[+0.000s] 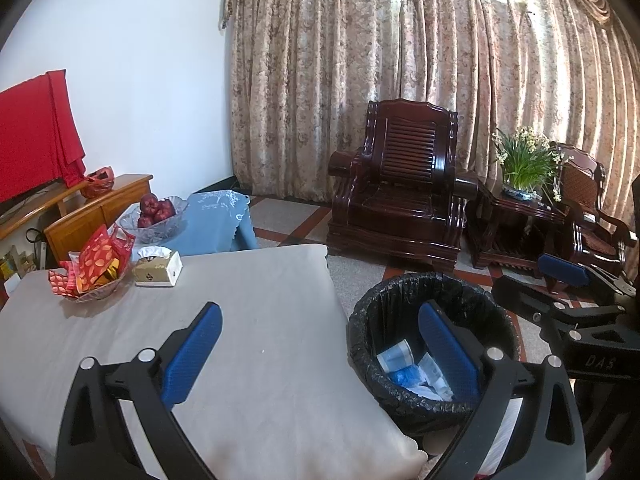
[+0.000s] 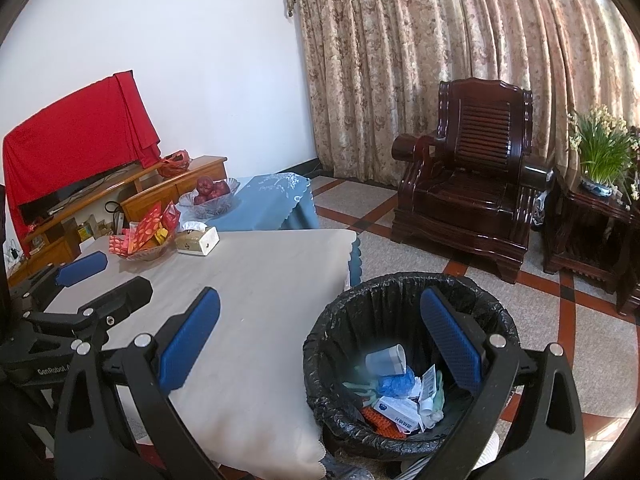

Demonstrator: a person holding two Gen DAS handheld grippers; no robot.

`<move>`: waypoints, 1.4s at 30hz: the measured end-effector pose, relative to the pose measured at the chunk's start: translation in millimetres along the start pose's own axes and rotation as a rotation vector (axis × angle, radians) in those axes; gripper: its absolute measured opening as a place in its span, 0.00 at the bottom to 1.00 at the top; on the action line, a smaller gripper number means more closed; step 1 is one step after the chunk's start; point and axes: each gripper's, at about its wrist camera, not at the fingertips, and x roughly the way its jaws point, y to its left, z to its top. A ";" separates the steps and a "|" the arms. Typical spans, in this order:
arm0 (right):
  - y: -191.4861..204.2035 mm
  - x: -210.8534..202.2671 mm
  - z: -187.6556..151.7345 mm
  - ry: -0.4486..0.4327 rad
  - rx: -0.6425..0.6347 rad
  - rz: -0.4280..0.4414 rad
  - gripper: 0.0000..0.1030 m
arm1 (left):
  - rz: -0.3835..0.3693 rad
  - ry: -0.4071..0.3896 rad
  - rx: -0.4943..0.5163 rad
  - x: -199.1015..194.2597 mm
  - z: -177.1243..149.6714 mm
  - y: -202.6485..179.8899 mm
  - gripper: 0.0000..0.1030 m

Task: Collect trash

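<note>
1. The left gripper [image 1: 320, 352] is spread wide with nothing between its blue pads; its left finger hangs over the beige-covered table [image 1: 248, 320] and its right finger over the trash bin [image 1: 432, 412].
2. The right gripper [image 2: 320, 344] is likewise spread wide and empty, its right finger over the bin's mouth, its left over the table edge.
3. The bin, lined with a black bag, stands on the floor just beside the table corner, below and ahead of both tools.
4. Inside lies the trash: a pale plastic cup [image 2: 386, 359] on its side, long axis running left to right, mouth toward the right finger; crumpled blue material [image 2: 396, 385] beneath it; a white box [image 2: 402, 414] nearer the tool.
</note>
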 end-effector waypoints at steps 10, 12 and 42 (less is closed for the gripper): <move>-0.3 0.7 0.1 0.001 0.000 0.000 0.95 | 0.001 0.000 0.001 0.4 -0.3 -1.9 0.94; 0.1 0.5 0.5 0.001 0.002 0.002 0.95 | 0.000 0.000 0.001 0.5 -0.2 -2.2 0.94; -1.7 3.1 -2.9 0.006 0.007 0.002 0.95 | -0.010 0.014 -0.004 4.5 -2.8 -3.8 0.94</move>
